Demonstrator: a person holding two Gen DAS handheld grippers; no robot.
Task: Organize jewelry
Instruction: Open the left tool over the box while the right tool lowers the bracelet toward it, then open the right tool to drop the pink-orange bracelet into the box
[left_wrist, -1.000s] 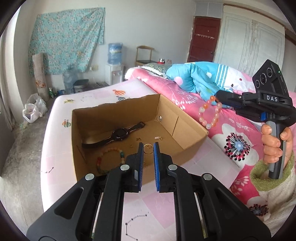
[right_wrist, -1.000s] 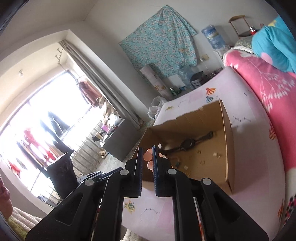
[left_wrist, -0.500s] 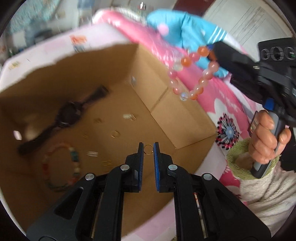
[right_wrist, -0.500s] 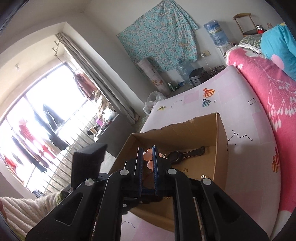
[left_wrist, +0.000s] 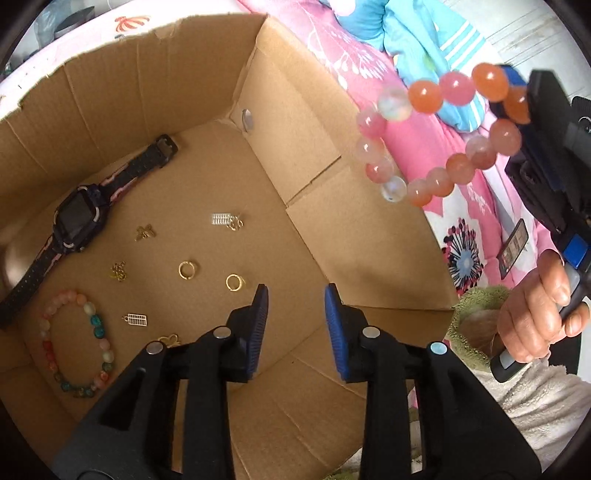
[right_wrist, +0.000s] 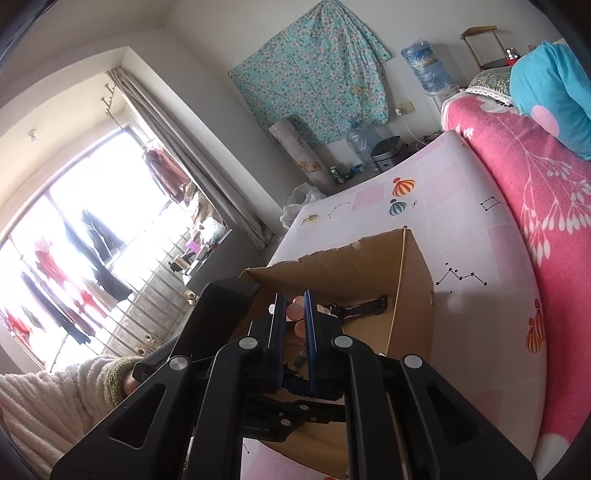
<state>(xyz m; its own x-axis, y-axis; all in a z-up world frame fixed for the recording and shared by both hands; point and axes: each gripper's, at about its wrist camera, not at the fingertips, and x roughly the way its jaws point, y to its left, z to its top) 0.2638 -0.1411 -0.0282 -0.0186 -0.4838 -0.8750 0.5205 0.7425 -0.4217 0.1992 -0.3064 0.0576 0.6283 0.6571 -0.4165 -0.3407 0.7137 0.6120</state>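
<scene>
My left tool (left_wrist: 295, 295) hangs over the open cardboard box (left_wrist: 314, 122), pointing steeply down into it. Its blue pads are spreading apart, with nothing between them. Just ahead of the left pad a gold ring (left_wrist: 235, 282) lies loose on the box floor.

Also on the box floor: a second gold ring (left_wrist: 187, 269), a black watch (left_wrist: 79, 218) laid diagonally along the far side, and a multicoloured bead bracelet (left_wrist: 75, 341) in the near left corner. Several small gold and silver charms (left_wrist: 144, 232) are scattered between them, each lying apart from the others.

My right tool (right_wrist: 294, 325) is clamped on the pink-and-orange bead bracelet (left_wrist: 439, 136). From the left camera the loop hangs free in the air, above the box's right wall. From the right camera only a few of its beads show between the pads.

My right hand (left_wrist: 535, 310) grips the handle, with a fuzzy cream sleeve (left_wrist: 524, 398) and green cuff below it.

Writing: below my right tool, on the left tool's body, there is small print that seems to read "obot.AI", though the first letters are hidden. I find no other readable label.

The box sits on a bed (right_wrist: 461, 236) with a pale pink patterned sheet. A pink floral blanket (right_wrist: 535, 177) lies beside it.
</scene>
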